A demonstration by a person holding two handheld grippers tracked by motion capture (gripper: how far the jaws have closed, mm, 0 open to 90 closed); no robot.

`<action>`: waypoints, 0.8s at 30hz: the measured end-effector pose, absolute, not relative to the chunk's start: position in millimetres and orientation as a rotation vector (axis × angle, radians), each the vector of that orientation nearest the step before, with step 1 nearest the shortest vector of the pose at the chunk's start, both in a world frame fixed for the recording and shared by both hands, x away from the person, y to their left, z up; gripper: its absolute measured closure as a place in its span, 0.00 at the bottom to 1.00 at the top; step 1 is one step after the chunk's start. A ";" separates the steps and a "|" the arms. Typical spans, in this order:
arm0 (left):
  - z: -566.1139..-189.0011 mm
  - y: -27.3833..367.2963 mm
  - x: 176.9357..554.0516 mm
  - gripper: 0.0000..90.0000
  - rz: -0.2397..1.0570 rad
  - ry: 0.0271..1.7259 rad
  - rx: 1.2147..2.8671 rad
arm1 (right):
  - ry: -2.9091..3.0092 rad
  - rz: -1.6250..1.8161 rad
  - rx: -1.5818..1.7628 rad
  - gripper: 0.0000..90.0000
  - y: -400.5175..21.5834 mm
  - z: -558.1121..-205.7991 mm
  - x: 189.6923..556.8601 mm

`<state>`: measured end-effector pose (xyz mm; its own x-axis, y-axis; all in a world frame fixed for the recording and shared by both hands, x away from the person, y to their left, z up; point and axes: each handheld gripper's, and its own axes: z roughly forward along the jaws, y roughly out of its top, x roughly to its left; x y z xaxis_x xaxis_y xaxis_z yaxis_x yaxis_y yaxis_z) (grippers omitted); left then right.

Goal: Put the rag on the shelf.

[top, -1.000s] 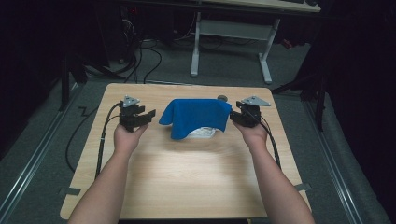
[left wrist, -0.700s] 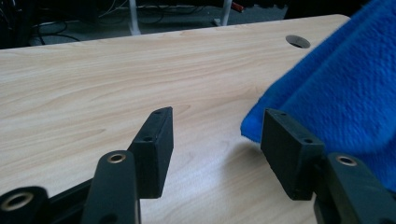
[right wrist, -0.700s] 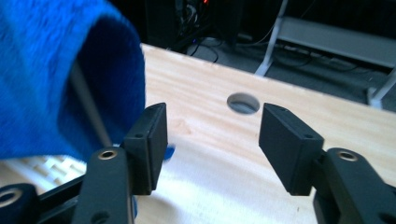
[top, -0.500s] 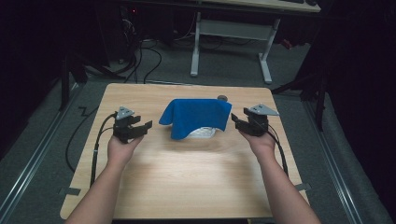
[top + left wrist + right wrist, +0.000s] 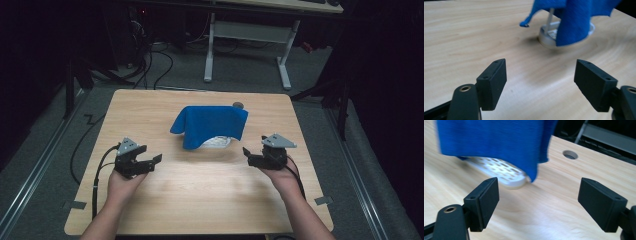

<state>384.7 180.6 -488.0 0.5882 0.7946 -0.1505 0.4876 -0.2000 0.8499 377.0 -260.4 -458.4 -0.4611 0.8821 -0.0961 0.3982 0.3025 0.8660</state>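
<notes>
A blue cloth (image 5: 212, 124) hangs draped over a white stand with a slotted base (image 5: 218, 142) at the middle of the wooden table (image 5: 200, 200). My left gripper (image 5: 152, 162) is low over the table, to the left of the cloth and nearer the person. It is open and has just been opening, with nothing between its jaws. My right gripper (image 5: 248, 156) mirrors it on the right, also open, just opened wider and empty. In the left gripper view the cloth (image 5: 574, 20) and base (image 5: 549, 37) lie beyond the gripper (image 5: 540, 72). The right gripper (image 5: 537, 192) faces the cloth (image 5: 499, 140) and base (image 5: 504, 170).
A round cable hole (image 5: 238, 105) sits in the table just behind the cloth, the same hole (image 5: 570, 154) showing in the right gripper view. Beyond the far edge, on the floor, stand a white desk frame (image 5: 247, 37) and dark cables (image 5: 150, 60). Black cables trail from both grippers.
Both hands have drawn away from the cloth's sides, outward and back toward the person. Both pairs of jaws have spread wider. The cloth stays draped on the stand.
</notes>
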 end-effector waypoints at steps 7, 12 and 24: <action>-500.0 172.5 348.6 0.28 0.349 1.012 1.887 | 2.044 1.162 1.178 0.17 -251.6 -480.0 337.9; -517.6 167.6 325.2 0.29 0.298 1.003 1.898 | 2.115 1.214 1.220 0.17 -245.6 -502.6 315.6; -525.6 154.7 320.1 0.28 0.276 0.963 1.977 | 2.200 1.212 1.164 0.16 -236.0 -519.3 306.6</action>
